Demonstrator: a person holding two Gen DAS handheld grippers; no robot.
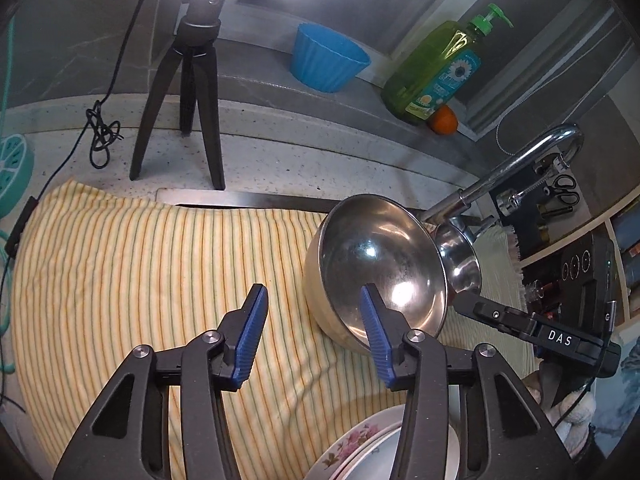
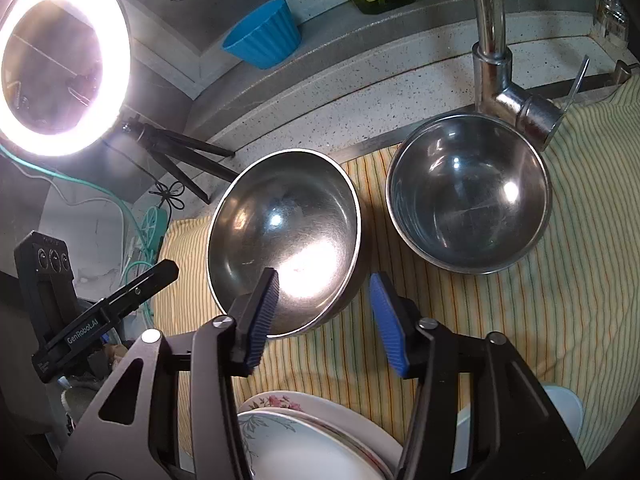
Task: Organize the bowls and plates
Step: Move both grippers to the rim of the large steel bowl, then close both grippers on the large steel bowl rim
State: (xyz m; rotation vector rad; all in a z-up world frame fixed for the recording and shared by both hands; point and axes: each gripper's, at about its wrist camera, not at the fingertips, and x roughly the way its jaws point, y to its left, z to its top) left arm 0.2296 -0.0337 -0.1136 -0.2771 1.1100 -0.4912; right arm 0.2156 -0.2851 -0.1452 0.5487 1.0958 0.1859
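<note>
Left wrist view: the left gripper has its jaws apart over the striped cloth, nothing between them; a steel bowl sits tilted just to the right; a flowered plate lies below.

Right wrist view: the right gripper straddles the near rim of the tilted bowl, pads not pressing; a second bowl stands beside it under the tap.

Left gripper angled steeply down, blue pads parted, nothing pressed between them. Right gripper likewise tilted down, jaws apart, pads gripping nothing.
</note>
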